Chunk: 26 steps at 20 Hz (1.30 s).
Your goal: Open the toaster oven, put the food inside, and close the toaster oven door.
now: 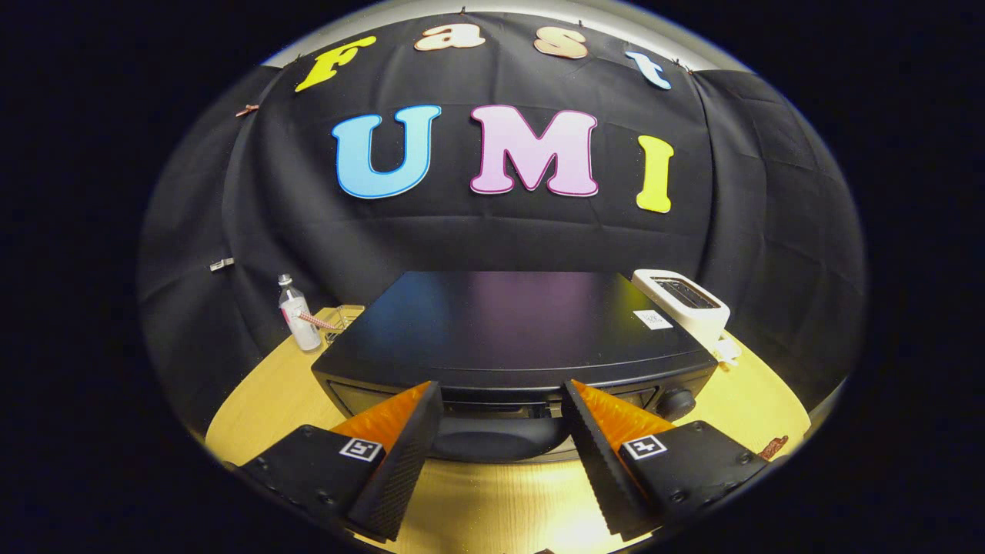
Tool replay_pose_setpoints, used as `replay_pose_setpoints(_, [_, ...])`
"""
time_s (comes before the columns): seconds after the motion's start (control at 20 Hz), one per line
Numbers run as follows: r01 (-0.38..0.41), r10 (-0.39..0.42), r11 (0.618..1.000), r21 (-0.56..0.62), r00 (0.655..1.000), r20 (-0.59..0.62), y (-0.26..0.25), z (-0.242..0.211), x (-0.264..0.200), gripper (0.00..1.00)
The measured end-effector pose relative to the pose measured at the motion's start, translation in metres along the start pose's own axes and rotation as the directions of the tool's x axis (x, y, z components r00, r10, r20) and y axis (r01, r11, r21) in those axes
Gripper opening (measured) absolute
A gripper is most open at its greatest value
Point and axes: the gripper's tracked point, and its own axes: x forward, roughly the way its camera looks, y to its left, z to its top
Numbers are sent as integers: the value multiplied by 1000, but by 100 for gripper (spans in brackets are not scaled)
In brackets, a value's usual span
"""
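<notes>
- Oven (pixel 508 323) door looks closed; our tool (pixel 500 400) gapes wide, fingers straddling its handle (pixel 496 438), clamping nothing.
- Opening, loading food and closing all remain, we judge.

The black toaster oven (pixel 508 331) sits square on the wooden table, door shut, its dark handle (pixel 496 440) at the near front, a knob (pixel 677 402) right

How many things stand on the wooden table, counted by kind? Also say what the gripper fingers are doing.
Black toaster oven: 1
White slot toaster: 1
Clear plastic bottle: 1
Clear glass: 1
Total: 4
The gripper is open, its fingers on either side of the oven's door handle, not pressing it.
</notes>
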Motion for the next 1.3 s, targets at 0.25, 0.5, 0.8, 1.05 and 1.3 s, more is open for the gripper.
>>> replay_pose_setpoints(0.25, [-10,10,1000,13,1000,13,0,-13,-21,97])
replay_pose_setpoints(0.5, [-26,26,1000,-9,1000,7,-3,-38,-47,96])
replay_pose_setpoints(0.8, [-43,43,999,-24,999,-18,-3,-65,-65,96])
replay_pose_setpoints(1.05, [-71,67,996,-59,995,-78,-2,-101,-80,96])
replay_pose_setpoints(1.3, [-112,96,991,-74,975,-198,-5,-155,-88,97])
